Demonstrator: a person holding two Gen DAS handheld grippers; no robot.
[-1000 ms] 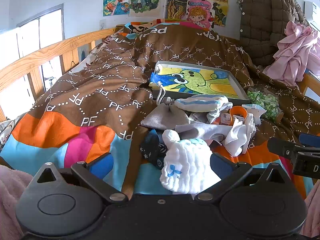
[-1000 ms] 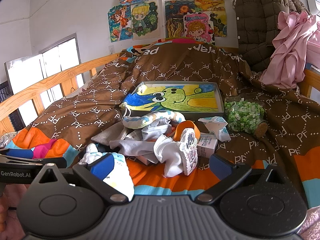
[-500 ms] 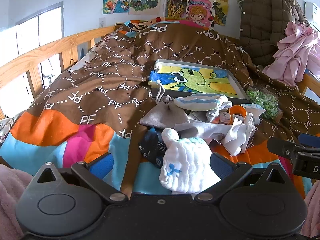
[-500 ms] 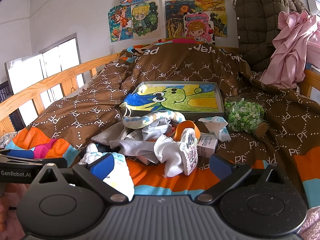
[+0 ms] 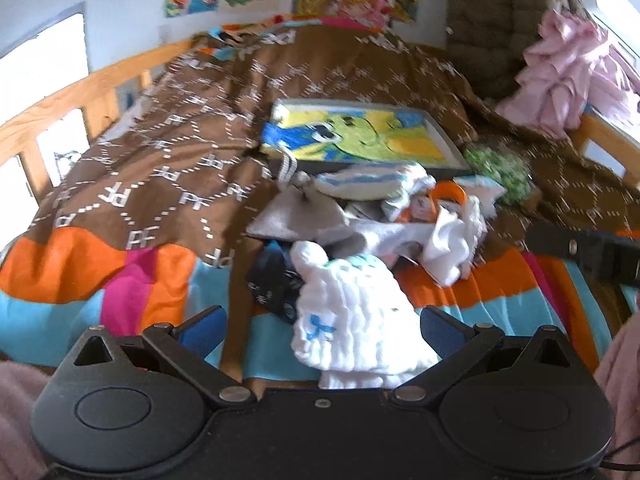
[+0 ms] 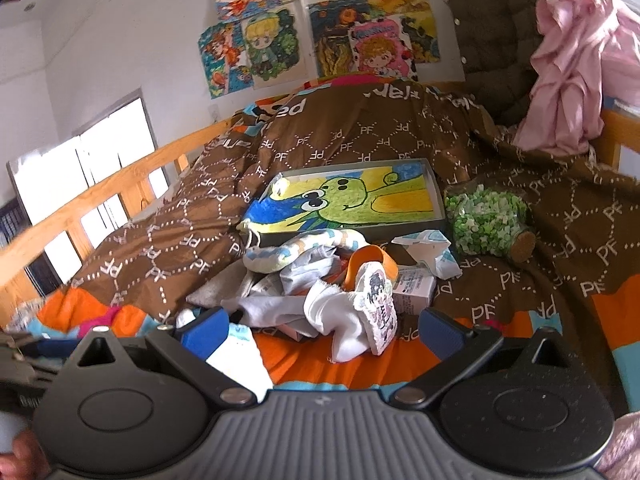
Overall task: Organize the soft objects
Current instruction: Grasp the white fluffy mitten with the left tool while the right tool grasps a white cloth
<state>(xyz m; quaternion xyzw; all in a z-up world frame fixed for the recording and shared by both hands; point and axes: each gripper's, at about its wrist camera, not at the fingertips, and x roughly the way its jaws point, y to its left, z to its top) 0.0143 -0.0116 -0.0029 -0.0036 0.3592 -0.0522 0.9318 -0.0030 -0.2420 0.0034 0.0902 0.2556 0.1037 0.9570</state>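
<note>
A pile of soft things lies on the bed: a white gauze mitten with a blue bow [image 5: 352, 316], a dark navy cloth [image 5: 272, 280], a grey drawstring pouch [image 5: 300, 216], a striped blue-white roll [image 5: 360, 184] and white socks [image 6: 340, 312]. My left gripper [image 5: 322, 326] is open, with the mitten between its fingers near the right one. My right gripper [image 6: 324, 326] is open just in front of the white socks; the mitten [image 6: 236, 356] shows by its left finger.
A grey tray with a green dinosaur picture [image 6: 352, 200] lies behind the pile. A jar of green bits [image 6: 488, 224], a small carton [image 6: 412, 288] and an orange ring [image 6: 372, 256] lie to the right. A wooden rail [image 6: 120, 184] runs along the left. Pink cloth [image 6: 572, 80] hangs at right.
Both grippers have moved slightly forward toward the pile; the left view is now blurred by motion. Both stay open and nothing has been taken hold of.
</note>
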